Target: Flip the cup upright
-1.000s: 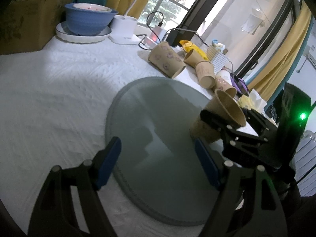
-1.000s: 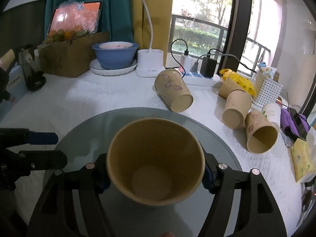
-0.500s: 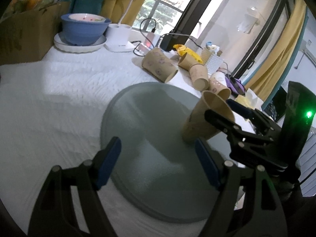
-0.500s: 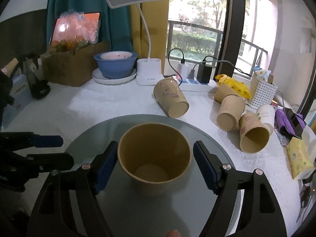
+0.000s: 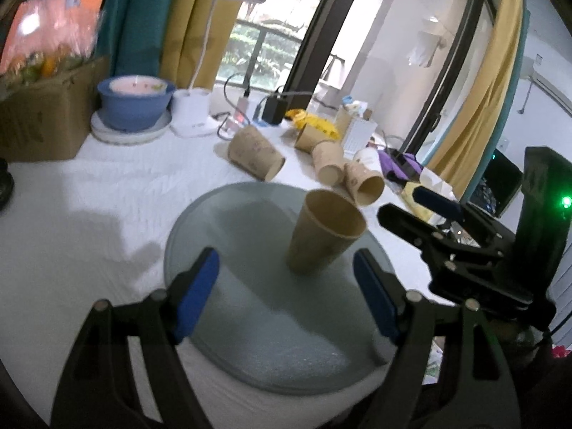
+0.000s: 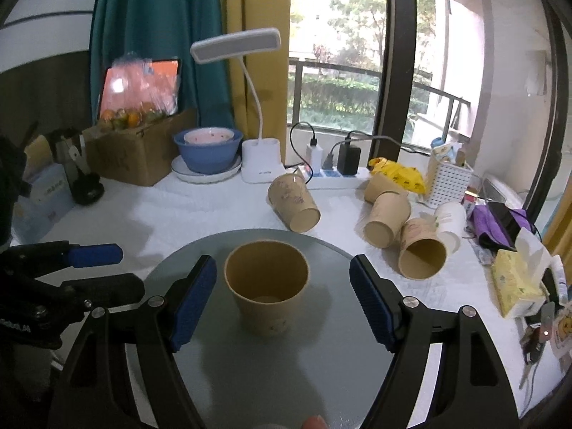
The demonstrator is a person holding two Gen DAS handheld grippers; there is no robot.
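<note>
A tan paper cup [image 6: 267, 287] stands upright, mouth up, on the round grey glass disc [image 6: 250, 375]; it also shows in the left wrist view [image 5: 323, 230] on the disc [image 5: 250, 314]. My right gripper [image 6: 282, 300] is open, its blue pads on either side of the cup and apart from it. It shows at the right of the left wrist view [image 5: 425, 211]. My left gripper [image 5: 286, 293] is open and empty, just in front of the cup. It shows at the left of the right wrist view [image 6: 89, 268].
Several paper cups [image 6: 295, 203] [image 6: 386, 218] [image 6: 422, 248] lie on their sides on the white cloth behind the disc. A blue bowl [image 6: 207, 150], a white desk lamp [image 6: 262, 159], a cardboard box [image 6: 139, 150], a white basket [image 6: 448, 182] and a tissue pack [image 6: 516, 282] stand around.
The right gripper set the tilted cup upright on the disc, opened and drew back from it. The left gripper lifted and pulled back a little.
</note>
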